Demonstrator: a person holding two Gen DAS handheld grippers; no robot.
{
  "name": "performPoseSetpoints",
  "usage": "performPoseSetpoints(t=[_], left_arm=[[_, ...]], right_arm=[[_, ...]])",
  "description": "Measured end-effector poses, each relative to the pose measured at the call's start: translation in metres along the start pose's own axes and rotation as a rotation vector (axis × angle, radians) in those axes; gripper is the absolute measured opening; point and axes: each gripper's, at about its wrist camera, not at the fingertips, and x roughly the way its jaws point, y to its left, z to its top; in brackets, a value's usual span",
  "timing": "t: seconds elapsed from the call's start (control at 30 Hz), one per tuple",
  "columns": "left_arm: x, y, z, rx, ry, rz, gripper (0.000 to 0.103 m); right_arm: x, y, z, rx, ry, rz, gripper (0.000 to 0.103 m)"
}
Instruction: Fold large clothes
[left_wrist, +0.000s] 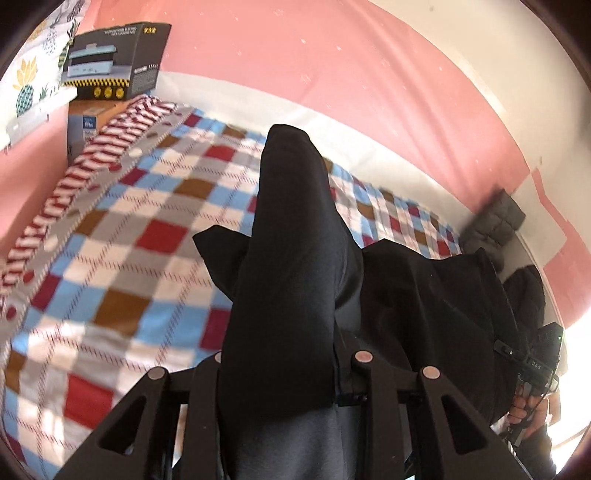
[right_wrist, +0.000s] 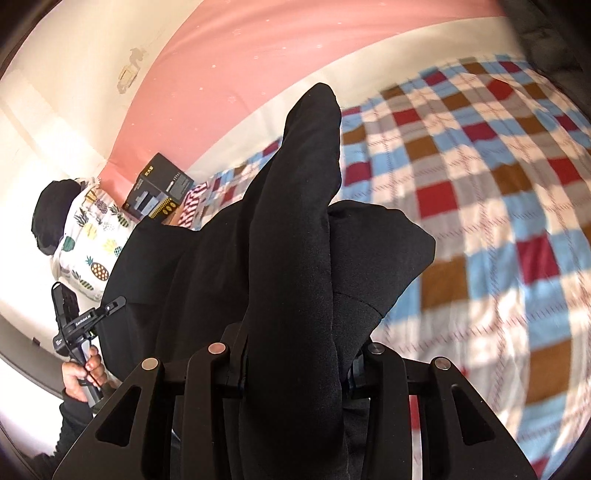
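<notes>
We pinch the black garment (left_wrist: 295, 258) in both grippers, left gripper (left_wrist: 291, 373) and right gripper (right_wrist: 295, 369). We hold it above the checkered bedspread (left_wrist: 122, 258), probably to spread it for folding.

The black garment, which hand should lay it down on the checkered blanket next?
Probably neither alone: the left gripper and right gripper both clamp the black garment above the checkered blanket, so both should lower together.

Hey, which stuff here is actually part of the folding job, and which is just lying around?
Part of the job:
black garment
left gripper
right gripper
checkered blanket, the folding surface

Lying about:
black appliance box
pineapple-print pillow
grey quilted item
</notes>
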Motion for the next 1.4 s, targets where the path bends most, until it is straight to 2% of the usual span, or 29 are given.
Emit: performPoseSetpoints(t=[0.13,0.27,0.5,0.6,0.67,0.73,0.8,0.97,1.1,1.17,1.23,1.3,1.33,1.4], left_arm=[[0.011,0.019,0.033,0.01,-0.049,0.008,0.029],[0.034,0.042,0.056,-0.001,-0.051,0.023,0.029],[0.095,0.079,0.066,0.006,-0.031,0.071,0.03],[0.133,0.107,0.058,-0.032,0.023,0.139,0.034],[0.154,0.128,0.049,-0.072,0.068,0.153,0.043],[0.165,0.138,0.042,-0.079,0.081,0.163,0.055],[0.169,0.141,0.039,-0.075,0.077,0.178,0.06],[0.151,0.144,0.04,-0.113,0.069,0.171,0.059],[0.111,0.153,0.045,-0.143,-0.012,0.218,0.056],[0.09,0.154,0.041,-0.172,-0.057,0.208,0.056],[0.076,0.143,0.033,-0.14,-0.083,0.192,0.056],[0.073,0.126,0.019,-0.08,-0.093,0.187,0.056],[0.078,0.118,0.01,-0.045,-0.08,0.192,0.056],[0.096,0.112,0.0,-0.005,-0.044,0.226,0.056]], right_arm=[[0.034,0.008,0.026,-0.012,-0.011,0.018,0.037],[0.072,0.011,0.048,-0.014,-0.003,0.025,0.037],[0.14,-0.008,0.059,-0.003,0.029,0.011,0.039],[0.17,-0.042,0.047,0.094,0.081,-0.041,0.044],[0.18,-0.062,0.036,0.15,0.107,-0.057,0.058],[0.18,-0.077,0.028,0.199,0.103,-0.027,0.065],[0.175,-0.076,0.026,0.198,0.096,-0.035,0.067],[0.152,-0.062,0.033,0.128,0.096,-0.115,0.068],[0.119,-0.052,0.032,0.073,0.009,-0.186,0.068],[0.098,-0.044,0.031,0.052,-0.046,-0.21,0.068],[0.092,-0.031,0.027,0.009,-0.059,-0.223,0.068],[0.097,-0.012,0.017,-0.081,-0.052,-0.268,0.052],[0.104,-0.006,0.013,-0.112,-0.037,-0.282,0.035],[0.122,-0.003,0.003,-0.137,0.021,-0.307,0.03]])
